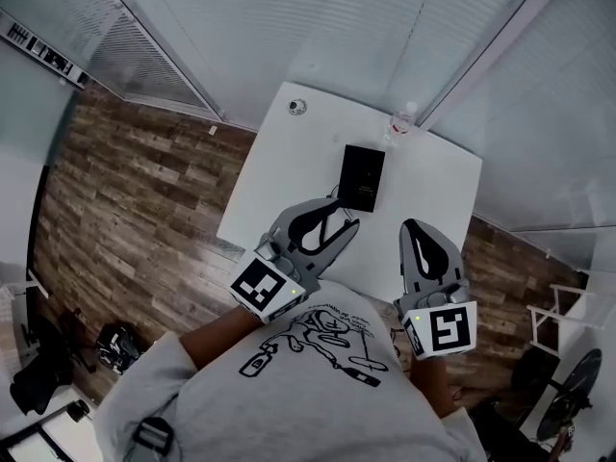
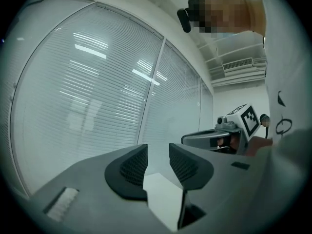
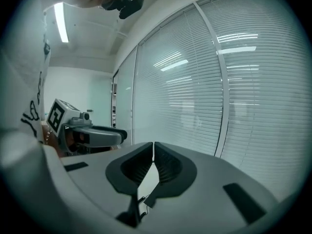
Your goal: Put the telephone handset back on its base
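1. The left gripper [image 2: 157, 161] is held up in front of the person's chest, over the near edge of the white table [image 1: 269, 181]. Its jaws stand a little apart, with nothing between them.
2. The black telephone [image 1: 361, 178] lies at the middle of the table, beyond both grippers and touched by neither. Its long axis runs near to far, with the far end leaning slightly right. From above it reads as a single dark block: the handset cannot be told apart from the base, nor the earpiece end from the mouthpiece end. A thin dark cord seems to trail from its near left corner.
3. A small round object [image 1: 296, 107] sits far left on the table and a clear bottle [image 1: 402, 123] far right, both well clear of the telephone.
4. The right gripper [image 3: 153, 160] is raised on the near right, its jaws pressed together on nothing.
5. With both tools empty and off the telephone, the work looks either unstarted or finished. If the handset is loose, the next move calls for a reach forward and down and a grip across its narrow width.
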Action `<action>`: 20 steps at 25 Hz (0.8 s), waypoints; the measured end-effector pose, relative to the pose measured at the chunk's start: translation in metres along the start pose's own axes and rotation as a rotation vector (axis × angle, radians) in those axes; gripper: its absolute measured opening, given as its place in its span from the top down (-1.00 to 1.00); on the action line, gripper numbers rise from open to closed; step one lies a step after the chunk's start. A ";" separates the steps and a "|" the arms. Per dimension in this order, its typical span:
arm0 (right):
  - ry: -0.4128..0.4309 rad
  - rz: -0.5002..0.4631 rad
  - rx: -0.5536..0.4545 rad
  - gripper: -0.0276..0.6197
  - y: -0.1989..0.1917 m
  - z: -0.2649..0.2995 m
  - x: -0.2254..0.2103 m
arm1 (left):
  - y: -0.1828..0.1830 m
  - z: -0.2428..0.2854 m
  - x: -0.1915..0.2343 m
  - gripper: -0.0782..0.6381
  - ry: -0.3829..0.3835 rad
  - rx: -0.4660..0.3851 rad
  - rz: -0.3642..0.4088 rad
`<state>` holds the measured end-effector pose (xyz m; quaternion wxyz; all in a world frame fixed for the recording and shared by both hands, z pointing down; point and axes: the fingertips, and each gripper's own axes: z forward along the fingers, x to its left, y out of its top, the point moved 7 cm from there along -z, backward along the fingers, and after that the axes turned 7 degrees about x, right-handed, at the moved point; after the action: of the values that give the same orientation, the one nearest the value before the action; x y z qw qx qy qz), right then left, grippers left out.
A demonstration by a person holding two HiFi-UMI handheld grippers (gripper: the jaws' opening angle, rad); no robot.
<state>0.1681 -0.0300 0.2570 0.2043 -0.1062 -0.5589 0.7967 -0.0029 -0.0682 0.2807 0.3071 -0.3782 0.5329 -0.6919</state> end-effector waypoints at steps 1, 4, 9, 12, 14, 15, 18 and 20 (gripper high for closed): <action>0.002 0.003 -0.005 0.89 0.002 -0.004 0.002 | 0.002 -0.001 -0.003 0.40 -0.003 -0.003 0.002; 0.008 0.018 -0.015 0.89 0.005 -0.013 0.005 | 0.005 -0.002 -0.008 0.40 0.004 -0.001 0.013; -0.017 0.015 -0.028 0.89 0.007 -0.019 0.001 | 0.011 0.000 -0.005 0.40 0.008 -0.014 0.024; -0.031 0.017 -0.033 0.89 0.006 -0.022 -0.003 | 0.011 0.000 -0.009 0.40 0.004 -0.011 0.023; -0.037 0.021 -0.038 0.89 0.006 -0.024 -0.005 | 0.009 0.000 -0.012 0.40 0.003 -0.008 0.018; -0.040 0.023 -0.041 0.89 0.006 -0.026 -0.005 | 0.008 0.000 -0.014 0.40 0.001 -0.005 0.016; -0.045 0.024 -0.045 0.89 0.007 -0.031 -0.005 | 0.008 0.000 -0.018 0.40 -0.009 0.002 0.020; -0.044 0.026 -0.047 0.89 0.007 -0.033 -0.006 | 0.010 0.001 -0.021 0.40 -0.011 -0.001 0.020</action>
<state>0.1848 -0.0072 0.2383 0.1791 -0.1004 -0.5802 0.7881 0.0086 -0.0537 0.2674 0.3166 -0.3768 0.5354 -0.6864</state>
